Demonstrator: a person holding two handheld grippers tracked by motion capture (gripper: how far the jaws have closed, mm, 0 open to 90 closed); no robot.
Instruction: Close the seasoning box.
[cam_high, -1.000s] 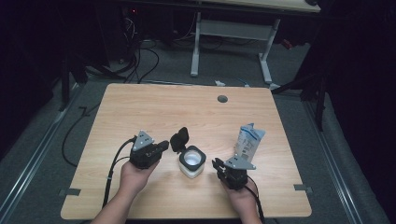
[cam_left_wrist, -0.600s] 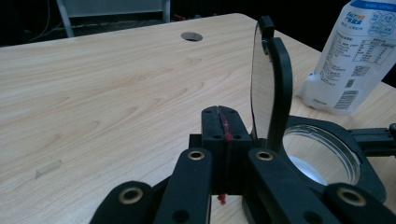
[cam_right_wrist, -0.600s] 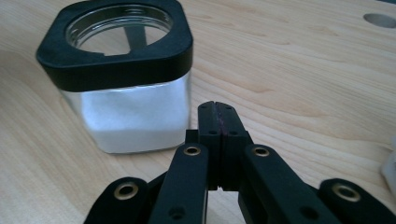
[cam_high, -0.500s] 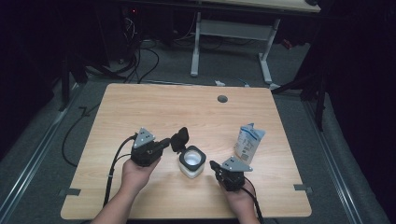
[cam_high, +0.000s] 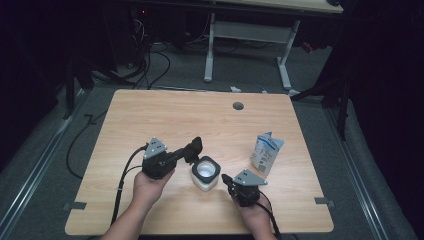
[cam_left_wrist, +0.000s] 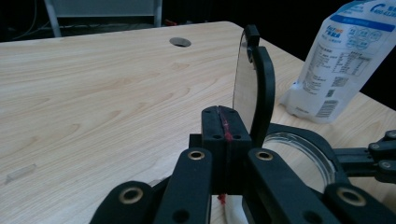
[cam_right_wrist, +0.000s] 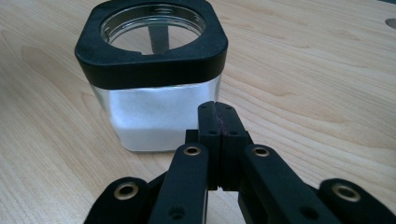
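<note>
A square glass jar (cam_high: 205, 172) with a black rim holds white powder and stands at the table's front middle. Its black lid (cam_high: 196, 146) is swung up on the jar's left side. My left gripper (cam_high: 190, 152) is shut, its tips right against the upright lid (cam_left_wrist: 261, 88); nothing shows between the jaws of the left gripper (cam_left_wrist: 224, 119). The right gripper (cam_high: 225, 178) is shut and empty, pointing at the jar (cam_right_wrist: 159, 93) from a short distance, as seen in the right gripper view (cam_right_wrist: 218, 112). A white and blue pouch (cam_high: 267, 152) stands alone to the jar's right.
A round cable hole (cam_high: 238, 106) lies at the table's far middle. Beyond the table stand a white desk frame (cam_high: 210, 45) and loose floor cables (cam_high: 150, 65). Each gripper trails a cable off the front edge. The pouch (cam_left_wrist: 343, 56) stands near the right edge.
The pouch, tilted just above my right gripper a second ago, now stands upright on its own. The right gripper has drawn back slightly. The left gripper and lid have stayed put.
</note>
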